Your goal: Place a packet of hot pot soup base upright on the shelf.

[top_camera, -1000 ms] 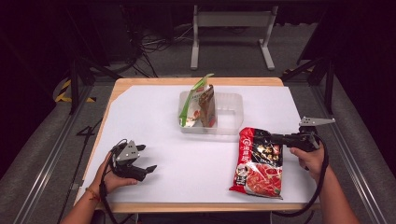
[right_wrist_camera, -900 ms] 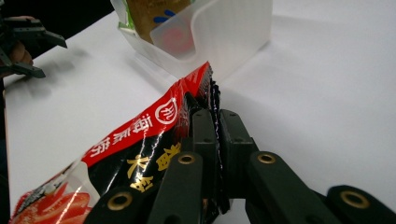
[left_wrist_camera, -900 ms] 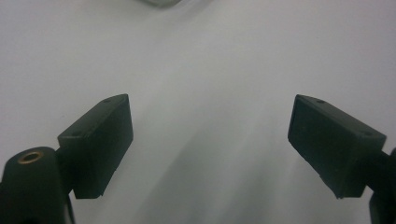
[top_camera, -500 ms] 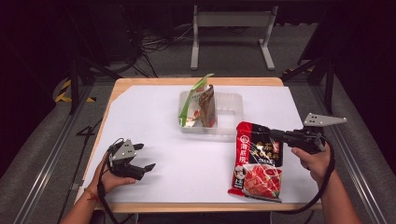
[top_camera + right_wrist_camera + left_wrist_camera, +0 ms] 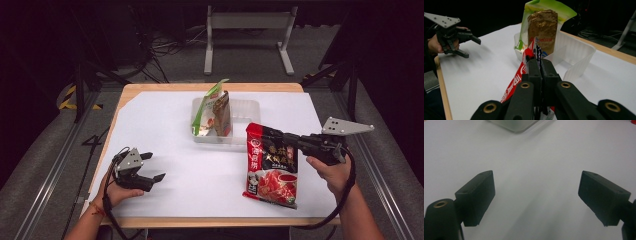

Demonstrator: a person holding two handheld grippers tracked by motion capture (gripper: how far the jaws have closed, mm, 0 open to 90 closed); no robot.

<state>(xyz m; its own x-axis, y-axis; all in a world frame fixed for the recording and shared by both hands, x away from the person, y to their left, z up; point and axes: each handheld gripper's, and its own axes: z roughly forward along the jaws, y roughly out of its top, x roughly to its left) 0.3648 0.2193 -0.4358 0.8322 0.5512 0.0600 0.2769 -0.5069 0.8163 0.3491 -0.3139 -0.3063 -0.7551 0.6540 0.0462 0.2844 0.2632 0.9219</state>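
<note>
- The right gripper (image 5: pixel 276 135) pinches the top edge of the red packet (image 5: pixel 271 165), jaws clamped tight on it.
- The packet hangs over the table (image 5: pixel 165 115), its long axis running twelve to six, lower end touching the table.
- The clear tray (image 5: pixel 245 107) sits at the packet's eleven o'clock.
- The left gripper (image 5: pixel 152 166) rests with jaws wide, gripping nothing.

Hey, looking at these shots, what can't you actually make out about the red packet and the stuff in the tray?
- Red packet: in the right gripper view the right gripper covers most of it; its small print is unreadable in the high view.
- Clear tray: the green pouch and brown pouch hide its floor behind them.
- Left gripper view: the tray corner is blurred and cut by the top edge.
</note>
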